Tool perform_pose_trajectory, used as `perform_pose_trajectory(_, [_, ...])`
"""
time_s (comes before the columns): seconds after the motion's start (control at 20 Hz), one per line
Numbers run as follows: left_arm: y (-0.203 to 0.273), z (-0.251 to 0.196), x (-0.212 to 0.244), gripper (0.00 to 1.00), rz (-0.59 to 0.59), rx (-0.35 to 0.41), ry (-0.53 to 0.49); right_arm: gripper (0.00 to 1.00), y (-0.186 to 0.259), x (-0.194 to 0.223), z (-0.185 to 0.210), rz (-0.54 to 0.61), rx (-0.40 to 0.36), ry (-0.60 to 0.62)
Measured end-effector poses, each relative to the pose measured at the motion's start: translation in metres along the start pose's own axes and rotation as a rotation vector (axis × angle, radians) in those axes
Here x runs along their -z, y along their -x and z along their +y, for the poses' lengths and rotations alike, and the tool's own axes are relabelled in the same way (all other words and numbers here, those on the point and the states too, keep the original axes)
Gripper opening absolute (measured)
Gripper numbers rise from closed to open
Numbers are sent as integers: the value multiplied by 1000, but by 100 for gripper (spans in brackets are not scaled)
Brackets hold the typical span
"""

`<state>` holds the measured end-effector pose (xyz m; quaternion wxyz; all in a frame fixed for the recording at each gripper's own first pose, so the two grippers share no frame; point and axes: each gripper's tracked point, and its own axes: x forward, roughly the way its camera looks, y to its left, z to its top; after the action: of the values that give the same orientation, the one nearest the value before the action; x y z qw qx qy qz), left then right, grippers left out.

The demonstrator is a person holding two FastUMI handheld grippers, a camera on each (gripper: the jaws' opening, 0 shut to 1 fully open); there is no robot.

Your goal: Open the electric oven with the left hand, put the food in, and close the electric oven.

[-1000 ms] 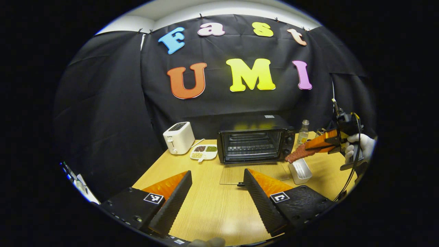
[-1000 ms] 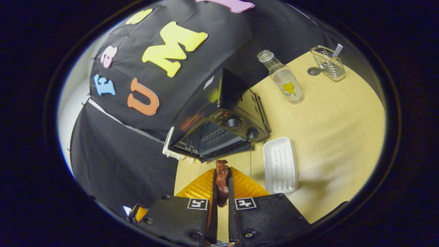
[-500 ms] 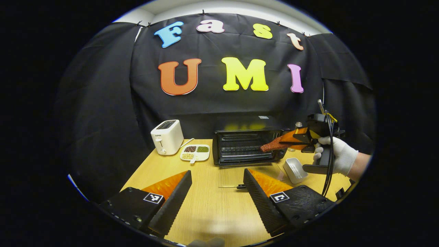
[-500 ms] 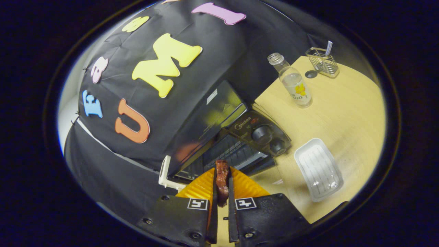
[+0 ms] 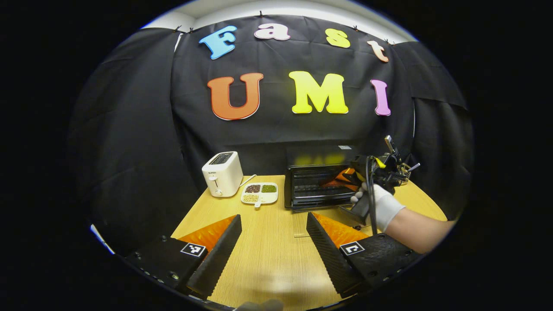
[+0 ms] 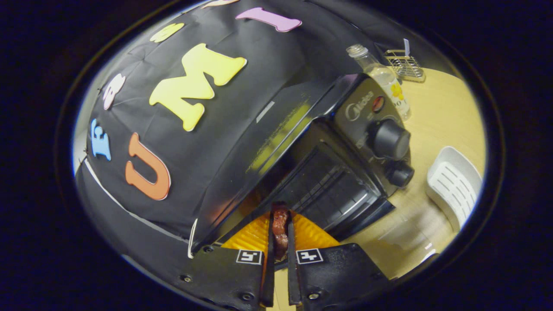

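Observation:
The black electric oven (image 5: 319, 181) stands at the back of the table, its glass door (image 5: 302, 220) folded down flat in front. My right gripper (image 5: 341, 178), held by a gloved hand (image 5: 380, 205), reaches into the oven's mouth. In the right gripper view that gripper (image 6: 280, 212) is shut on a reddish-brown strip of food (image 6: 280, 231), whose tip is at the opening of the oven (image 6: 328, 185), just above the rack. My left gripper (image 5: 272, 235) hovers open over the table in front of the door, holding nothing.
A white toaster (image 5: 222, 173) and a divided dish of grains (image 5: 259, 193) sit left of the oven. On the oven's right are a white ribbed tray (image 6: 453, 185), a clear bottle (image 6: 384, 77) and a wire basket (image 6: 404, 65). The oven's knobs (image 6: 391, 139) face the right gripper.
The right gripper carried the food from right of the oven, above the white tray, leftward into the oven's opening. The left gripper stayed open and barely moved.

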<state>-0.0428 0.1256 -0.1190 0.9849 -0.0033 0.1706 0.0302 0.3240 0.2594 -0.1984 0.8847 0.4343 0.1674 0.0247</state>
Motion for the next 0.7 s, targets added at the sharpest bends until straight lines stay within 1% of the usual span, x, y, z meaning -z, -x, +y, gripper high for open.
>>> perform_pose_trajectory(0.05, [0, 2, 0, 97, 3, -6, 3, 16, -6, 1, 2, -18, 8, 12])
perform_pose_trajectory(0.2, [0, 2, -3, 97, 5, -11, -5, 17, -27, 9, 3, -19, 34, 57])
perform_pose_trajectory(0.3, [0, 2, -4, 96, 1, -13, -14, 19, -31, 8, 0, -36, 50, 105])
perform_pose_trajectory(0.35, [0, 2, -5, 96, -1, -11, -9, 12, -30, 7, -2, -49, 61, 130])
perform_pose_trajectory(0.4, [-1, 1, -6, 97, -4, -11, -1, 22, -30, 4, -1, -59, 60, 156])
perform_pose_trajectory(0.5, [-1, 0, -4, 97, -3, -9, 11, 28, -26, 0, -4, -64, 93, 257])
perform_pose_trajectory(0.6, [0, 0, -6, 97, -7, -7, 12, 50, -22, -3, -6, -66, 105, 348])
perform_pose_trajectory(0.65, [0, -1, -7, 97, -13, -8, 9, 58, -18, -4, -8, -68, 99, 378])
perform_pose_trajectory(0.7, [1, -1, -7, 97, -16, -10, 10, 68, -14, -4, -10, -57, 97, 399])
